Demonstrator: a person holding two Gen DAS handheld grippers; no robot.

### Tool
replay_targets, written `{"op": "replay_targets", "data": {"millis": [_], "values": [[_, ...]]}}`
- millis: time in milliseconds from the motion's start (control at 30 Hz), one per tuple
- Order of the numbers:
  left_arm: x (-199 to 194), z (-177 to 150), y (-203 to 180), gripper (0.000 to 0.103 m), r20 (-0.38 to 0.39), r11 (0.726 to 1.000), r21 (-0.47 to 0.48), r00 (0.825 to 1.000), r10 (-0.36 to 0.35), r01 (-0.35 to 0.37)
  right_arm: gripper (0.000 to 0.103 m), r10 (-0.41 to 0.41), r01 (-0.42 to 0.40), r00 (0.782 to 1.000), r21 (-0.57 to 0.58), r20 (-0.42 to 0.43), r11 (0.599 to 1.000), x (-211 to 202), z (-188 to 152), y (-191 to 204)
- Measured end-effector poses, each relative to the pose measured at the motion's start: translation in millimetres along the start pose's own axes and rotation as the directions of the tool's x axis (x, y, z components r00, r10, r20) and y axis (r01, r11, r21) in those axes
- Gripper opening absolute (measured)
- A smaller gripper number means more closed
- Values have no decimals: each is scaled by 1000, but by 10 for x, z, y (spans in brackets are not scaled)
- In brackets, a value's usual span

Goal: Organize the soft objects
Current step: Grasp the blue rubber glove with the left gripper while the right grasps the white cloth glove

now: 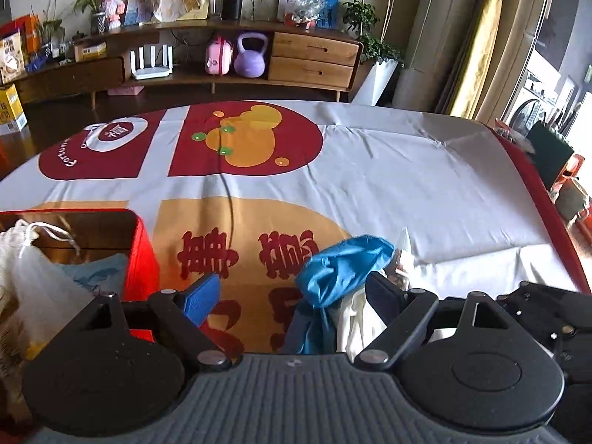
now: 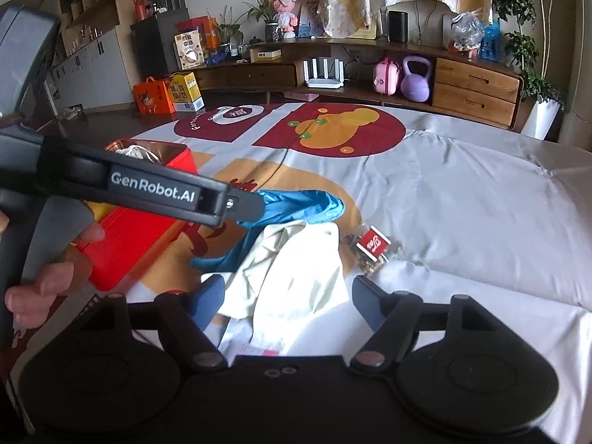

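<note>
A crumpled blue cloth [image 1: 344,266] lies on the table beside my left gripper's right finger, with a white cloth [image 1: 355,318] under it. My left gripper [image 1: 292,285] stands open around the blue cloth's left part, and its pads do not press on it. In the right wrist view the white cloth [image 2: 292,273] lies between the open fingers of my right gripper [image 2: 286,283], untouched by either pad. There the left gripper [image 2: 255,203] reaches in from the left onto the blue cloth [image 2: 307,203]. A red box [image 1: 142,255] at the left holds a white drawstring bag [image 1: 22,244].
A printed white, red and orange tablecloth [image 1: 407,185] covers the table, with a thin dark cord [image 1: 229,199] across it. A small packet with a red label [image 2: 373,246] lies right of the cloths. A person's hand [image 2: 48,270] holds the left gripper. A wooden sideboard [image 1: 314,59] stands behind.
</note>
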State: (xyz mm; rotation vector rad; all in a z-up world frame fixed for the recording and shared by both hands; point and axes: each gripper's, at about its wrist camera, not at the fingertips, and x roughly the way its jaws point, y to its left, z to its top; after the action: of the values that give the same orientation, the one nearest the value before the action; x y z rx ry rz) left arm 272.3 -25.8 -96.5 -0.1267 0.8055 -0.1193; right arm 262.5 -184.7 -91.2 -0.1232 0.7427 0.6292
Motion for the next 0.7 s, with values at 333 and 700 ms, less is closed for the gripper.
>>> {"op": "replay_targets", "data": {"millis": [333,700], "values": [[307,67,15,86,-43,998,-32,998,-55,53,73,-2,2,1000,2,-27,1000,300,56,-18],[422,53,143,66,-55,987,-105,991,-125,119,49,31,-30,999,23,-44,999,430,50,18]]}}
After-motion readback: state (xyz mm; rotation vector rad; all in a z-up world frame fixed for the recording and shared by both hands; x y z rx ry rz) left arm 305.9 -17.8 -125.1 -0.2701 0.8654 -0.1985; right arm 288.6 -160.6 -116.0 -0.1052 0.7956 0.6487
